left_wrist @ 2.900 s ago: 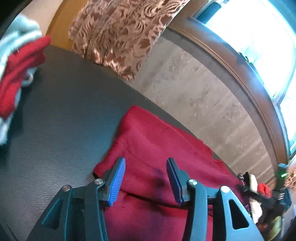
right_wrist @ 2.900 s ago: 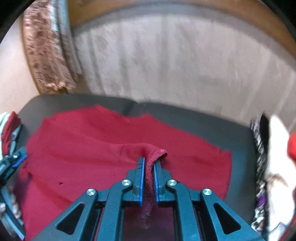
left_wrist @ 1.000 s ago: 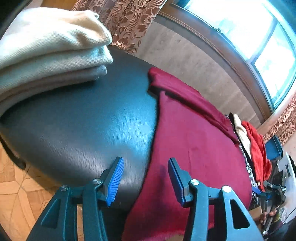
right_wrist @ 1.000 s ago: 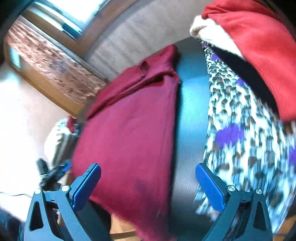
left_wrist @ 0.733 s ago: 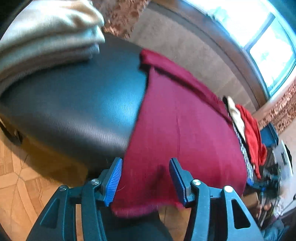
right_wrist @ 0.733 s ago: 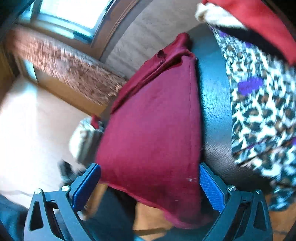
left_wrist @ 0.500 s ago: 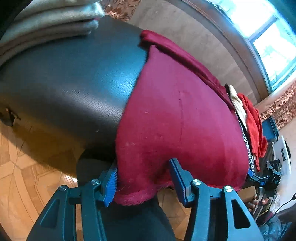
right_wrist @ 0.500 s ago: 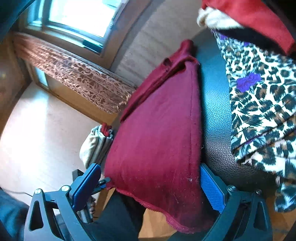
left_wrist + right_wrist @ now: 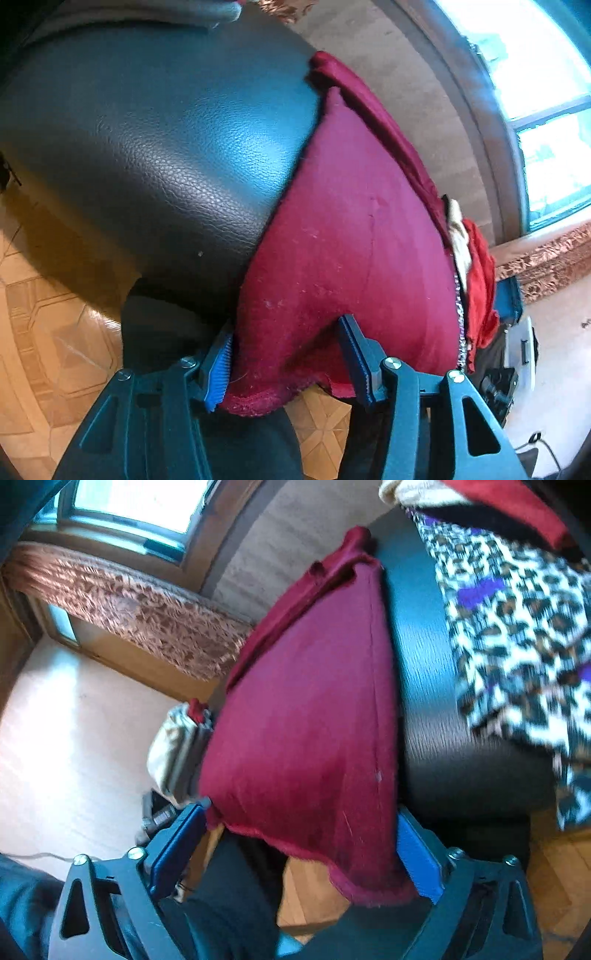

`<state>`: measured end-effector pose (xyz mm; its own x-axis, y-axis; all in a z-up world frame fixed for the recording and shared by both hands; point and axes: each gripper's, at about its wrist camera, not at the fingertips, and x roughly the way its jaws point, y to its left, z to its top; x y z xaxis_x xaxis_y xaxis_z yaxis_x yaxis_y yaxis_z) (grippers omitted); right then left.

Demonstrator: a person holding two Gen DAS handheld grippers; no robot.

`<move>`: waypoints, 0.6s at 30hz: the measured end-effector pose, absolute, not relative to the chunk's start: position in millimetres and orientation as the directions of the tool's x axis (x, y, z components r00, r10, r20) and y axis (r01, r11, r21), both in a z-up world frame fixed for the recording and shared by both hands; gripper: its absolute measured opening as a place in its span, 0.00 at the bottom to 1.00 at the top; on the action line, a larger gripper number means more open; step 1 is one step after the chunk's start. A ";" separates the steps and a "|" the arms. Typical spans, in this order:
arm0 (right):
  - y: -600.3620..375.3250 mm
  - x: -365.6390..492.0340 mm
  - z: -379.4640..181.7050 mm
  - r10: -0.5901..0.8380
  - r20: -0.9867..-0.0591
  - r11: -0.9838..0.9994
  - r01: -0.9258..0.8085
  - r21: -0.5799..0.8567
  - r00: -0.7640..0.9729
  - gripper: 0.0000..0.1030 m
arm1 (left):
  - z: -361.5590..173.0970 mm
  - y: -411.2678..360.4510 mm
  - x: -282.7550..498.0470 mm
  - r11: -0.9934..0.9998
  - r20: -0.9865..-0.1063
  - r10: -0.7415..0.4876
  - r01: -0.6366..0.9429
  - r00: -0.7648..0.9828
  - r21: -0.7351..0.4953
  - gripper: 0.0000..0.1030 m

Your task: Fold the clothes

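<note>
Dark-red fleecy garment [image 9: 343,258], earlier flat, is now draped over the black leather seat [image 9: 166,147]; its hem is straddled by spread left gripper [image 9: 288,363] and right gripper [image 9: 299,853].

Dark red garment [image 9: 343,236], spread flat on black seat, hem hanging over the front edge
</note>
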<state>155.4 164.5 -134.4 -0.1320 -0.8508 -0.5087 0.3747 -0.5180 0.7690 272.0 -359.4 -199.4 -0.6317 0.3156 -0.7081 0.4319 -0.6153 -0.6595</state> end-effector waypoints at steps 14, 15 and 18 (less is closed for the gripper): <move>152.7 153.4 -124.2 -0.844 -0.530 -0.516 0.398 0.759 -0.083 0.14 | -159.4 -349.0 267.8 -0.607 -0.569 0.465 0.224 -0.678 -0.763 0.11; 150.0 152.3 -116.6 -0.863 -0.499 -0.485 0.410 0.773 -0.080 0.14 | -151.1 -348.8 266.6 -0.593 -0.531 0.489 0.183 -0.692 -0.784 0.11; 140.0 144.9 -102.4 -0.901 -0.427 -0.417 0.427 0.802 -0.079 0.14 | -127.7 -346.7 261.3 -0.582 -0.465 0.519 0.102 -0.717 -0.807 0.11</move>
<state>144.9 140.0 -102.4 -0.0788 -0.9010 -0.4266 0.4270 -0.4172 0.8023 261.3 -346.7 -127.7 -0.7174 0.5190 -0.4647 0.1017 -0.5818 -0.8069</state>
